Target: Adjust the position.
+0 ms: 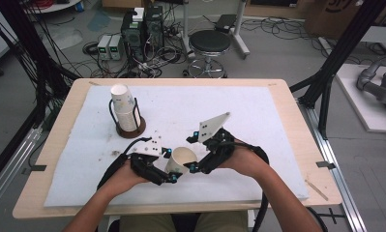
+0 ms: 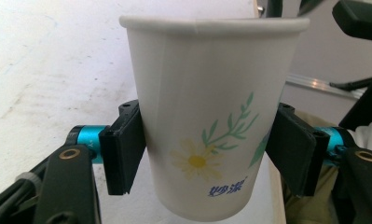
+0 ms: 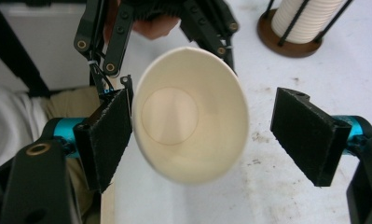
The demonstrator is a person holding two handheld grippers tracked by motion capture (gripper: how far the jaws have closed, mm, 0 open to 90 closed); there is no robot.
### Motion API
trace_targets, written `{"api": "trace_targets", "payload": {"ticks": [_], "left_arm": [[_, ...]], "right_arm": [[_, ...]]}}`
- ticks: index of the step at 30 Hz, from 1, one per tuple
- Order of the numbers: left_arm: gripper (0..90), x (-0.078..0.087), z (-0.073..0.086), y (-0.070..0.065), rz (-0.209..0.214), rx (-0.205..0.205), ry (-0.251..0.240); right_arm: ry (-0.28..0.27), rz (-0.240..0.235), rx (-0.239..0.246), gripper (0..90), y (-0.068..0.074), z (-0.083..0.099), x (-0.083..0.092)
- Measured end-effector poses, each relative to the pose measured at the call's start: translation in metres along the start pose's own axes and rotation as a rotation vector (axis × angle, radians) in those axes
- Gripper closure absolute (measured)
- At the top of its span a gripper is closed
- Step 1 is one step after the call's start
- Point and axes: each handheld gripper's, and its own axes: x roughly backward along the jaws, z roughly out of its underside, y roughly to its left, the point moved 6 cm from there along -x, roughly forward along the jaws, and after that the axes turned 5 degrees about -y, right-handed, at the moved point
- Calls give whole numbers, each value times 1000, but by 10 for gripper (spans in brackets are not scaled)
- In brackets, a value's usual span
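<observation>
- The left gripper [image 1: 171, 166] grasped a paper cup [image 1: 180, 160] by its lower body, one pad on each side of the wall.
- In the left gripper view the cup [image 2: 207, 116] stood upright between the two black pads [image 2: 123, 149], and both pads pressed on it. The cup had a daisy, green leaves and blue letters printed on it.
- The cup was held above the white mat [image 1: 258, 121], near the front edge of the counter [image 1: 297, 140], between the two hands.
- In the high view the cup leaned, with its open mouth turned toward the right gripper [image 1: 194, 150].
- The right gripper was released. In the right gripper view the mouth of the cup [image 3: 188, 121] lay between its jaws: one pad [image 3: 110, 135] was just beside the rim, and the other stood well apart from it.
- A stack of paper cups [image 1: 124, 107] stood in a wire holder [image 1: 131, 129] with a round brown base, on the far left part of the mat, well apart from the hands.
</observation>
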Motion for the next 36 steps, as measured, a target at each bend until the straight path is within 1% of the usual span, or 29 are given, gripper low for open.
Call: {"api": "trace_targets", "payload": {"ticks": [2, 3, 4, 7, 8, 11, 12, 14, 17, 18, 19, 20, 21, 23, 25, 27, 29, 31, 36], "left_arm": [[320, 3, 4, 2, -13, 5, -19], [321, 4, 6, 2, -18, 9, -25], [321, 6, 8, 3, -24, 14, -31], [321, 11, 15, 7, -51, 32, -50], [321, 13, 18, 9, -64, 37, -55], [324, 20, 25, 14, -100, 56, -87], [325, 23, 27, 16, -113, 57, -97], [326, 29, 30, 19, -135, 69, -127], [326, 36, 32, 24, -179, 75, -166], [325, 39, 32, 26, -195, 71, -177], [324, 41, 32, 28, -212, 73, -196], [320, 43, 32, 28, -222, 77, -210], [320, 45, 32, 29, -237, 79, -224], [316, 50, 33, 31, -265, 84, -247], [316, 54, 35, 31, -286, 91, -268], [317, 57, 36, 32, -302, 96, -283], [317, 60, 36, 33, -316, 88, -295], [317, 61, 35, 34, -326, 83, -304], [317, 63, 36, 36, -334, 75, -318]], "right_arm": [[-43, 13, -34, 211, -2, 5, 5], [-73, 22, -57, 211, -4, 9, 8], [-73, 22, -57, 211, -4, 9, 8], [-126, 42, -101, 211, -6, 18, 15], [-135, 49, -110, 211, -6, 21, 16], [-174, 77, -150, 211, -8, 33, 22], [-191, 77, -173, 211, -8, 38, 23], [-229, 96, -213, 211, -12, 50, 27], [-253, 154, -267, 211, -17, 71, 33], [-262, 183, -276, 211, -19, 78, 35], [-260, 221, -285, 211, -21, 85, 37], [-259, 284, -309, 211, -24, 99, 41], [-259, 284, -309, 211, -24, 99, 41], [-264, 345, -325, 211, -26, 112, 46], [-274, 387, -343, 211, -26, 123, 50], [-270, 430, -346, 211, -26, 133, 54], [-269, 442, -366, 211, -24, 139, 56], [-276, 457, -367, 211, -25, 142, 58], [-328, 485, -412, 211, -29, 146, 67]]}}
